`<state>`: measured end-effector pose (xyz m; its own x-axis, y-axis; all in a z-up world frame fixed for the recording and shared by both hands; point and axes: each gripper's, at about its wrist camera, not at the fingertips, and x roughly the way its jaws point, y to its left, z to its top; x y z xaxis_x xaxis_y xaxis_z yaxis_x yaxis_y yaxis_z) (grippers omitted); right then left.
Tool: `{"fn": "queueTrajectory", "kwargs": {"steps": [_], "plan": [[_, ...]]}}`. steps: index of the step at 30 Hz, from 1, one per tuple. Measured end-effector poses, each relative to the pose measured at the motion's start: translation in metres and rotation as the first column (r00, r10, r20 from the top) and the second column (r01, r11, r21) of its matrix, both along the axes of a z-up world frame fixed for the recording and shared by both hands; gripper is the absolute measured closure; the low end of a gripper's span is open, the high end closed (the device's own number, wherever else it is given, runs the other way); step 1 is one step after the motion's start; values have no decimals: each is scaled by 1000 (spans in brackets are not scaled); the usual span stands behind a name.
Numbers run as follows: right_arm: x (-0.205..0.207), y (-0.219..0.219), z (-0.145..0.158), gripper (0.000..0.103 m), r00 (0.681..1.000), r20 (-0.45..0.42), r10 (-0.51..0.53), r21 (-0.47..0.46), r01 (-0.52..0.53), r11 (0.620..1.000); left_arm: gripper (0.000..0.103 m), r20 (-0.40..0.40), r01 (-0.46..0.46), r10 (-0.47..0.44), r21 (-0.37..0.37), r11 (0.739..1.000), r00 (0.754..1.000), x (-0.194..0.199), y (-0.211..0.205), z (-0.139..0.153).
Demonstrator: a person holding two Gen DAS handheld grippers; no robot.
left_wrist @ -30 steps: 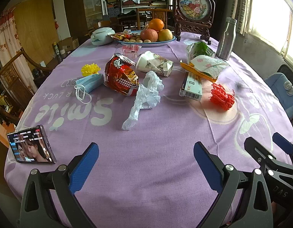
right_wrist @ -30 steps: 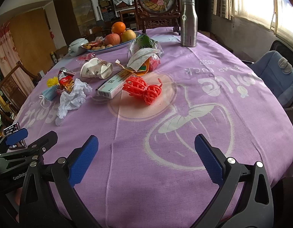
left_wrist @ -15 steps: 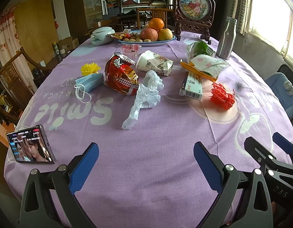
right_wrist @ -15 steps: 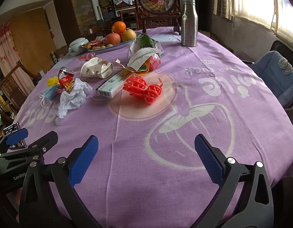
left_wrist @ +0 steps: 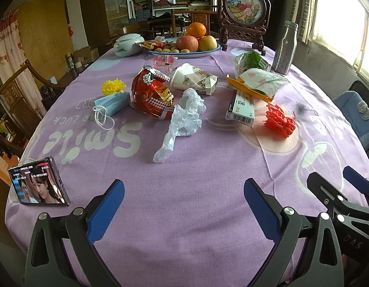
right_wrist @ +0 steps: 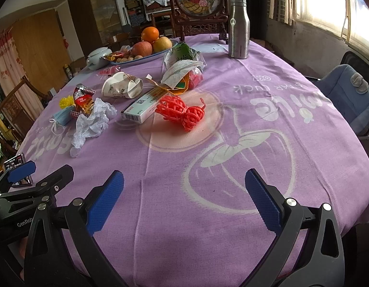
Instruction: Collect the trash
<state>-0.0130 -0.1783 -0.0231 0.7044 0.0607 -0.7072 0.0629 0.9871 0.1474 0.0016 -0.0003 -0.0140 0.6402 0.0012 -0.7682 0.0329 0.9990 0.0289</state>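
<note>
Both grippers low at near edge of table (left_wrist: 184, 215), side by side. Your left gripper (left_wrist: 184, 205) has jaws spread wide, nothing between pads; right gripper (right_wrist: 184, 198) likewise wide and empty. Looks like a ready stance w/ nothing picked yet, so collecting hasn't started, by my read.

Trash sits in a loose band across mid-table, well apart from both grippers:
- crumpled clear plastic bag (left_wrist: 184, 119), nearest to you, roughly centred ahead of left gripper
- red snack bag (left_wrist: 152, 95), just behind the plastic and touching it
- blue face mask (left_wrist: 112, 102) w/ loop trailing, and a yellow foam bit (left_wrist: 113, 86) just behind
- crushed paper cup (left_wrist: 194, 80) on its side
- flat carton box (left_wrist: 240, 107), barcode end toward you
- red foam net (right_wrist: 182, 112), ahead of right gripper and the closest piece on that side
- tissue pack (left_wrist: 261, 82) lying on an orange wrapper, w/ a green pouch (left_wrist: 249, 63) behind

Not trash, probably: fruit plate (left_wrist: 208, 50) at far side, steel bottle (right_wrist: 238, 28) far right, and phone (left_wrist: 38, 183) propped near left edge w/ screen on. Keep clear of it.

No bin or bag opening visible in either view; can't tell where the pieces go.

Judgement: the plastic suits the left, the net suits the right. Both are soft and light, so pinch low and expect them to slide on the cloth.
</note>
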Motion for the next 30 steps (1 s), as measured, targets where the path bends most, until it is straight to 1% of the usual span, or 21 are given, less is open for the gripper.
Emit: {"fn": "queueTrajectory", "kwargs": {"steps": [8, 12, 15, 16, 17, 19, 20, 22, 25, 27, 29, 30], "plan": [[1, 1, 0, 6, 1000, -3, 0, -3, 0, 1000, 6, -2, 8, -8, 7, 1000, 1000, 0, 0, -2], [4, -2, 1, 6, 1000, -3, -4, -20, 3, 1000, 6, -8, 9, -9, 12, 1000, 1000, 4, 4, -2], [10, -4, 1, 6, 1000, -7, -17, -62, 16, 998, 6, -9, 41, -41, 47, 998, 999, 10, 2, -3], [14, -5, 1, 6, 1000, -11, -9, -73, 8, 997, 6, -5, 47, -47, 61, 997, 999, 12, 3, -3], [18, -6, 1, 6, 1000, -18, 4, -77, -6, 997, 6, -5, 51, -51, 59, 997, 999, 15, 4, -2], [30, -8, 0, 6, 999, -42, 25, -80, -28, 996, 6, -32, 72, -72, 3, 997, 997, 25, 10, -1], [41, -7, 0, 6, 997, -58, 53, -86, -57, 995, 6, -44, 78, -79, -24, 997, 996, 29, 13, -1], [58, -3, -2, 6, 993, -82, 84, -119, -94, 988, 6, -64, 76, -80, -72, 995, 995, 39, 22, 0], [88, 4, -8, 6, 980, -130, 148, -176, -170, 970, 6, -49, 66, -71, -93, 994, 996, 45, 31, 4], [106, 8, -13, 7, 970, -153, 190, -188, -217, 958, 6, -49, 64, -70, -107, 992, 996, 50, 38, 5], [122, 12, -19, 11, 960, -182, 214, -213, -251, 944, 6, -65, 46, -55, -130, 990, 996, 58, 49, 5], [127, 14, -22, 15, 956, -197, 218, -228, -261, 938, 6, -70, 32, -41, -132, 991, 997, 62, 53, 5]]}}
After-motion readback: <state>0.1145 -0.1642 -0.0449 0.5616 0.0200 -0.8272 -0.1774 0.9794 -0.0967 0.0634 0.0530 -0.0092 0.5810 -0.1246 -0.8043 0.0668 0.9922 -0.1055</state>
